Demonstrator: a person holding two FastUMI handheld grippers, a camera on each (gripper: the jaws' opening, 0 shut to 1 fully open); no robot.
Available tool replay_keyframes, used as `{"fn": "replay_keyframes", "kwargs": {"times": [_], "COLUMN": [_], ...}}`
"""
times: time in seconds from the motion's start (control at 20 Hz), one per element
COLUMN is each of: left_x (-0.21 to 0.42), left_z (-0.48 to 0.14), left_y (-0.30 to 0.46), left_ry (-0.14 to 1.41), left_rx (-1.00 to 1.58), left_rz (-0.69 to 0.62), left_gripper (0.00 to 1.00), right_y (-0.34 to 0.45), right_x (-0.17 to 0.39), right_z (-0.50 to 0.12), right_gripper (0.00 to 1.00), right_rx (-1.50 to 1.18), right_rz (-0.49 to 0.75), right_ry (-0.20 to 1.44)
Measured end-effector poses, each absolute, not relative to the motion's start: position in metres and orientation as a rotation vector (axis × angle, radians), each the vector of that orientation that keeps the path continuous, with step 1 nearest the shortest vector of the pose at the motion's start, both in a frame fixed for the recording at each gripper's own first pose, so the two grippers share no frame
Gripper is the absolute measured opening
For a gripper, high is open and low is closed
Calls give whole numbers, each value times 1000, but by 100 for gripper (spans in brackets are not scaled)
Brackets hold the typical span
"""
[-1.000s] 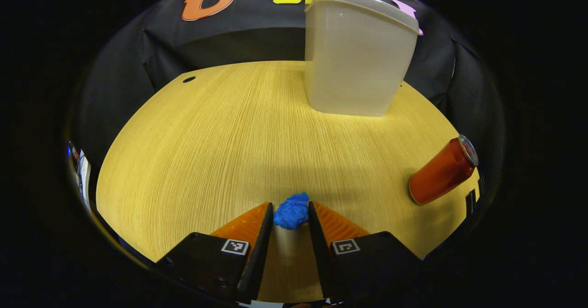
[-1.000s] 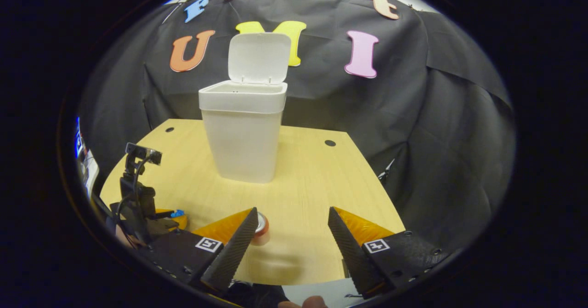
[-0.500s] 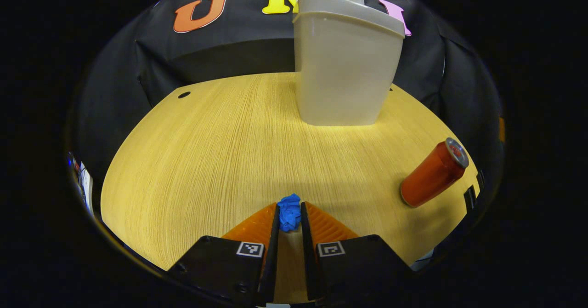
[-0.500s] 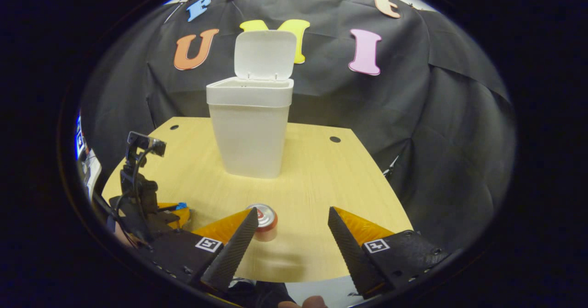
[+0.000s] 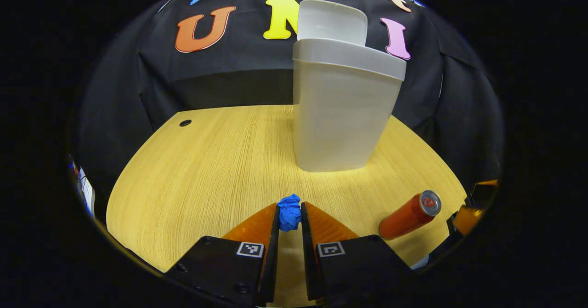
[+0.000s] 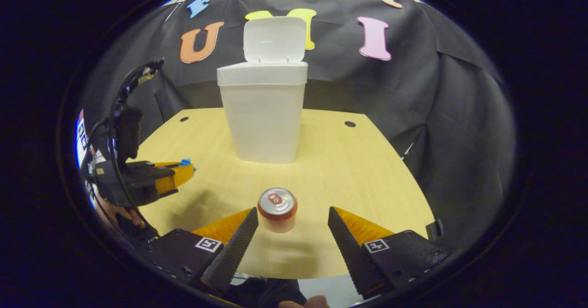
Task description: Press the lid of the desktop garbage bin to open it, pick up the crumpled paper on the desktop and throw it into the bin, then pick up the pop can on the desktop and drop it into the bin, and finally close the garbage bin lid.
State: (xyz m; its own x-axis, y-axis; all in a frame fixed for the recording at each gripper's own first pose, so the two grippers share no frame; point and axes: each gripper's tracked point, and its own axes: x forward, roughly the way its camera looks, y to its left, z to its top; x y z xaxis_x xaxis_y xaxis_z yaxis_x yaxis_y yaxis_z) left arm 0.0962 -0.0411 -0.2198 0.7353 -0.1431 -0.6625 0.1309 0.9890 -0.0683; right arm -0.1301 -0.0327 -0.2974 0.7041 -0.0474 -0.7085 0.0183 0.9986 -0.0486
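A light wooden table (image 5: 206, 170) with small round holes (image 5: 185, 123) near its far corners, black cloth wall (image 6: 441, 115) behind

Staged recording booth, not a home: black cloth wall (image 6: 436, 115) draped round a bare wood-grain desk (image 6: 349, 170) w/ cable holes (image 6: 350, 124); handheld gripper rig w/ cables (image 6: 124, 161) seen at desk edge.

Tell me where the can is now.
In the right gripper view the can stands upright on the table, just ahead of the open right tongs and in front of the bin.
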Motion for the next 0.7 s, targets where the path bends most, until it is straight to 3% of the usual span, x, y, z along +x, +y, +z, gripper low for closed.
{"fn": "replay_keyframes", "kwargs": {"times": [0.15, 0.7], "left_x": [147, 163], "left_z": [-191, -142], "left_y": [-57, -61], "left_ry": [701, 604], "left_rx": [-18, -6], "left_rz": [-148, -177], "left_gripper": [28, 28], "right_y": [-28, -17], "right_x": [-132, -110], "right_z": [-320, -401], "right_gripper": [96, 95], "right_rx": [-6, -7], "right_rz": [-30, 17], "right_ry": [830, 929]}}
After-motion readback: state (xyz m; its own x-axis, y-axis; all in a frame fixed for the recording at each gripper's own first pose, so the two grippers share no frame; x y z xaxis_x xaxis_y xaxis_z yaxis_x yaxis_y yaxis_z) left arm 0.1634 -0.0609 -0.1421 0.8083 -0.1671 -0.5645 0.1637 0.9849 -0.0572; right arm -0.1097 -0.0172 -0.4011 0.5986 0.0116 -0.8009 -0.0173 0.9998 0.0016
